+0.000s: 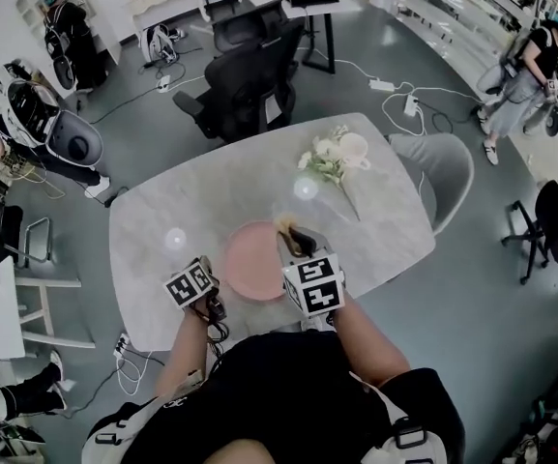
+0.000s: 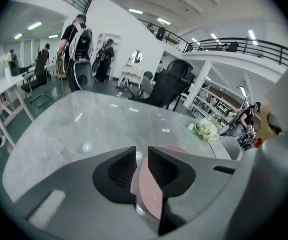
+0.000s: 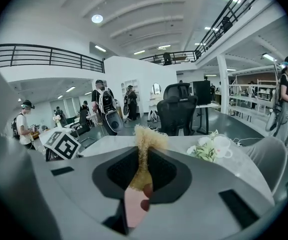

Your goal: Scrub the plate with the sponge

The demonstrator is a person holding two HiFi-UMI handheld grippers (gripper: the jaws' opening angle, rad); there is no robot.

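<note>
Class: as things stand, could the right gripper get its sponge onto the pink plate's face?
Probably yes. The right gripper hangs at the plate's right edge, sponge clamped; the left gripper pinches only the near rim, so nothing covers the face.

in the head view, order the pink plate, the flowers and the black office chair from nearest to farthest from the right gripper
1. pink plate: right beside the right gripper, just to its left on the near side of the table.
2. flowers: farther up the table, toward its far right.
3. black office chair: off the table, past its far edge.
</note>
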